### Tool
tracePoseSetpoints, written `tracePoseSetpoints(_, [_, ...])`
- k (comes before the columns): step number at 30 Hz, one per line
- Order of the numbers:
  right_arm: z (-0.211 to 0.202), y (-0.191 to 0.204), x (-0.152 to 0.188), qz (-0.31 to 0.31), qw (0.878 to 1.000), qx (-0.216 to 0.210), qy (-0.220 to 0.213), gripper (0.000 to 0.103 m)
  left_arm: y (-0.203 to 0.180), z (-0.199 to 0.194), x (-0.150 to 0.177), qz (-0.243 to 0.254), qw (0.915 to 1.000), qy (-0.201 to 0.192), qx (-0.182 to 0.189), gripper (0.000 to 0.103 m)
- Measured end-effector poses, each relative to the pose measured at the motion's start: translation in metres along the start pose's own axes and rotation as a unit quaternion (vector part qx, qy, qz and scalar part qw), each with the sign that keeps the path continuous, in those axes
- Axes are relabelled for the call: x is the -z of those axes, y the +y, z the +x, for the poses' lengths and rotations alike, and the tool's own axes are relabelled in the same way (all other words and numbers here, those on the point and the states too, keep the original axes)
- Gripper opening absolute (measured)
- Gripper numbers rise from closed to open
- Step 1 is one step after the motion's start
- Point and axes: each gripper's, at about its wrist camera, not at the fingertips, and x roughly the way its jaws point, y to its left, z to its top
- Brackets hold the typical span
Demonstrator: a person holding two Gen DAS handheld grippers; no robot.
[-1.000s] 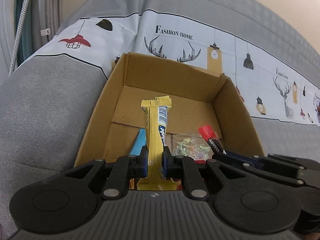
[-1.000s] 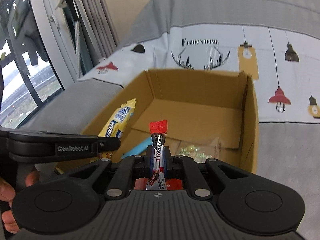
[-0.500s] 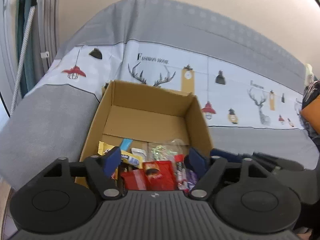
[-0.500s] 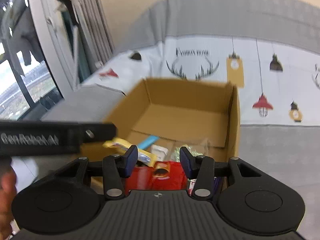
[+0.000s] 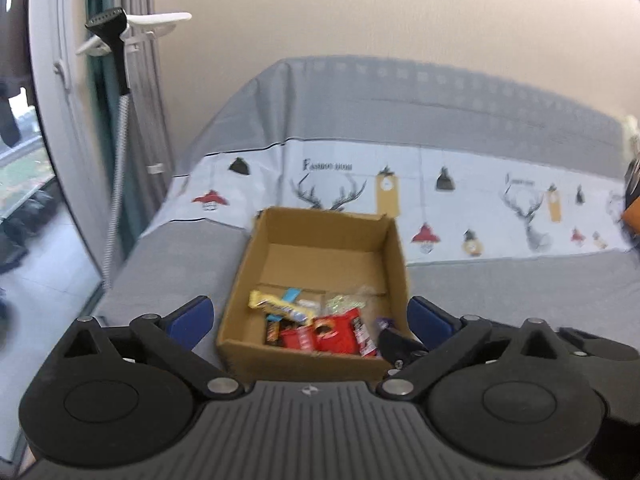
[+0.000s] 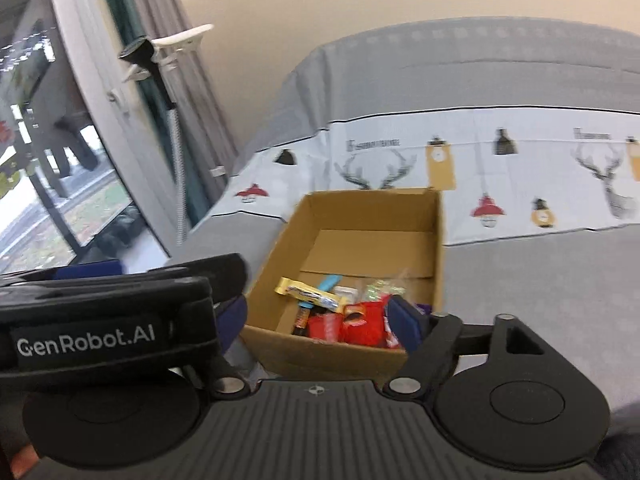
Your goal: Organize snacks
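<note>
The cardboard box (image 5: 394,248) sits open on the grey bedspread. Snacks are piled at its near end: a yellow bar (image 5: 276,305) lying flat, plus red packets (image 5: 334,330).

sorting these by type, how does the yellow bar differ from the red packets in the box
The yellow bar is long and slim with a blue-and-white label; the red packets are broader. The yellow bar lies slanted toward the middle of the cardboard box; the red packets sit bunched against its near wall. Both rest loose inside, gripped by nothing.

A brown cardboard box (image 5: 394,256) holds a yellow bar (image 5: 280,305), light blue stick (image 5: 289,294) and red packets (image 5: 336,330). The grey cover (image 5: 500,280) has a white band (image 5: 480,196) printed with deer heads and lamps.
</note>
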Motion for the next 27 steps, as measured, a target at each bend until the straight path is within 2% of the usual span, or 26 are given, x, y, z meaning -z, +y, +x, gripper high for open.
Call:
tracePoseSetpoints(7, [-0.019,-0.001,0.003,0.028,0.999,0.03,0.026,0.087,0.0,-0.011,0.0,-0.001,0.9995,0.021,0.022,0.103])
tracePoseSetpoints(11, [-0.023,0.001,0.006,0.02,0.998,0.051,0.022,0.095,-0.003,-0.014,0.002,0.006,0.9997,0.018,0.012,0.103])
tracePoseSetpoints(15, [-0.023,0.001,0.006,0.022,0.998,0.047,0.021,0.097,-0.004,-0.017,0.002,0.01,0.9997,0.021,0.0,0.103])
tracePoseSetpoints(27, [-0.022,0.001,0.005,0.013,0.999,0.043,0.028,0.098,0.001,-0.021,0.003,0.01,0.9995,0.028,0.014,0.103])
